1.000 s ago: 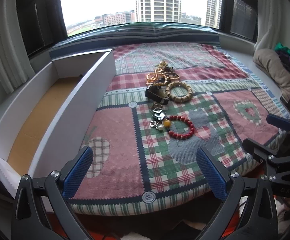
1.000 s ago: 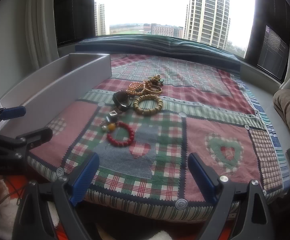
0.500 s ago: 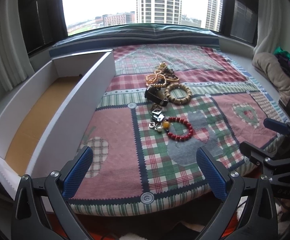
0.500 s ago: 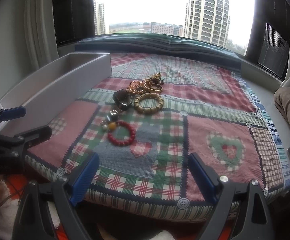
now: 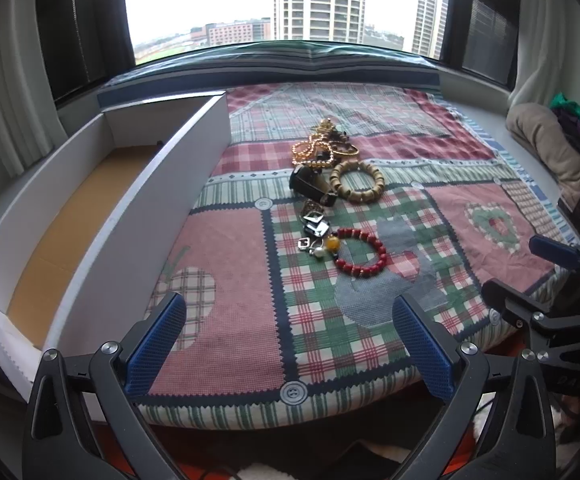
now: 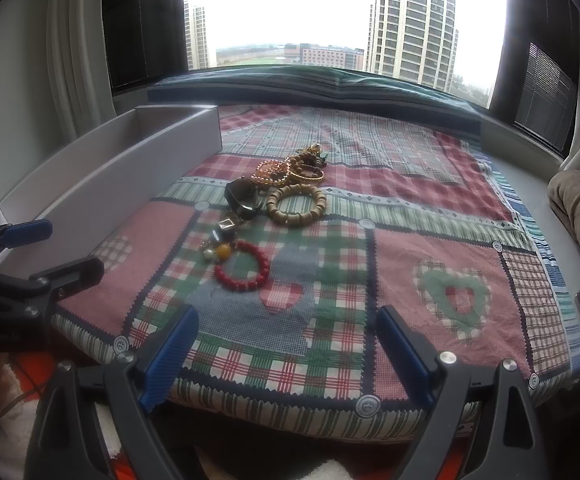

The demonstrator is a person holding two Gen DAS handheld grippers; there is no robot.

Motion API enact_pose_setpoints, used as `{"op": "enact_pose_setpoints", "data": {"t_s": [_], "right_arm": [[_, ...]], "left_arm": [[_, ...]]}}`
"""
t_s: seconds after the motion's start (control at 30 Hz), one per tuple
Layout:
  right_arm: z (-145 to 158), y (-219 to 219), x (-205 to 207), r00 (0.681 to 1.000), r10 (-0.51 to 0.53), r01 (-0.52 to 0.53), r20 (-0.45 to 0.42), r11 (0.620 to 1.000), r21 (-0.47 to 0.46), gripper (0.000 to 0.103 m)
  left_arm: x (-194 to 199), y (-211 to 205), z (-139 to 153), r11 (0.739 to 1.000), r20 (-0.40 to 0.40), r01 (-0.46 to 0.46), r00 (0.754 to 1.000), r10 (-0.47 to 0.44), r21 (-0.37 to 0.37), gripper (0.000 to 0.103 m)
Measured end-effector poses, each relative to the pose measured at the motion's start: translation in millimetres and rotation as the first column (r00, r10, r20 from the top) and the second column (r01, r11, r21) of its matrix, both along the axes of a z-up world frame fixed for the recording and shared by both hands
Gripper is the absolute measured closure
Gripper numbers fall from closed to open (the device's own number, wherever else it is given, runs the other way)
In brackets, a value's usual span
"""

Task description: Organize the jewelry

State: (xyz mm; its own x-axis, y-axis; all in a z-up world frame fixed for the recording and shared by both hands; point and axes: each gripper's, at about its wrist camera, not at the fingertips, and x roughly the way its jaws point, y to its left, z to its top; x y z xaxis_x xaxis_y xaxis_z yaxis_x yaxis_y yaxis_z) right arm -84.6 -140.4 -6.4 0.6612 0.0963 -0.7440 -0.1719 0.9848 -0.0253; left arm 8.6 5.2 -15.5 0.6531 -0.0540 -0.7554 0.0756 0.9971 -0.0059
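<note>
A pile of jewelry lies on a plaid quilted mat (image 5: pixel 226 272). It holds a red bead bracelet (image 5: pixel 361 251) (image 6: pixel 242 267), a tan wooden bead bracelet (image 5: pixel 357 181) (image 6: pixel 295 205), a dark watch (image 5: pixel 309 186) (image 6: pixel 242 199), silver charms (image 5: pixel 314 229) and gold chains (image 5: pixel 321 146) (image 6: pixel 290 170). A white open box (image 5: pixel 138 216) (image 6: pixel 130 184) with a brown floor stands left of the pile. My left gripper (image 5: pixel 290 340) is open and empty over the mat's near edge. My right gripper (image 6: pixel 288 348) is open and empty, also at the near edge.
The mat lies on a window ledge with a dark cushion (image 5: pixel 290 60) along the glass. Curtains hang at both sides. A beige cushion and clothes (image 5: pixel 549 148) lie at the right. Each gripper shows at the side of the other's view.
Both grippers have edged slightly forward toward the mat. Both stay open. The jewelry has not moved.
</note>
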Motion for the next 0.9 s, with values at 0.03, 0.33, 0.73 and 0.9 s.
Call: {"op": "enact_pose_setpoints", "data": {"t_s": [0.03, 0.33, 0.73, 0.9], "right_arm": [[0, 0, 0, 1.0, 0.0, 0.0, -0.001, 1.0, 0.0, 0.011], [-3, -1, 0, 1.0, -0.003, 0.003, -0.007, 1.0, 0.004, 0.011], [-7, -2, 2, 1.0, -0.001, 0.002, -0.028, 1.0, 0.018, 0.011], [-8, -10, 4, 0.999, -0.021, 0.022, -0.033, 0.999, 0.041, 0.011]], "left_arm": [[0, 0, 0, 1.0, -0.002, 0.001, 1.0, -0.001, 0.0, 0.0], [2, 0, -4, 1.0, -0.017, -0.001, 1.0, 0.001, -0.003, 0.0], [4, 0, -9, 1.0, -0.039, 0.004, 0.999, -0.004, -0.008, 0.0], [9, 13, -8, 0.999, -0.05, -0.027, 0.998, 0.025, -0.039, 0.0]]}}
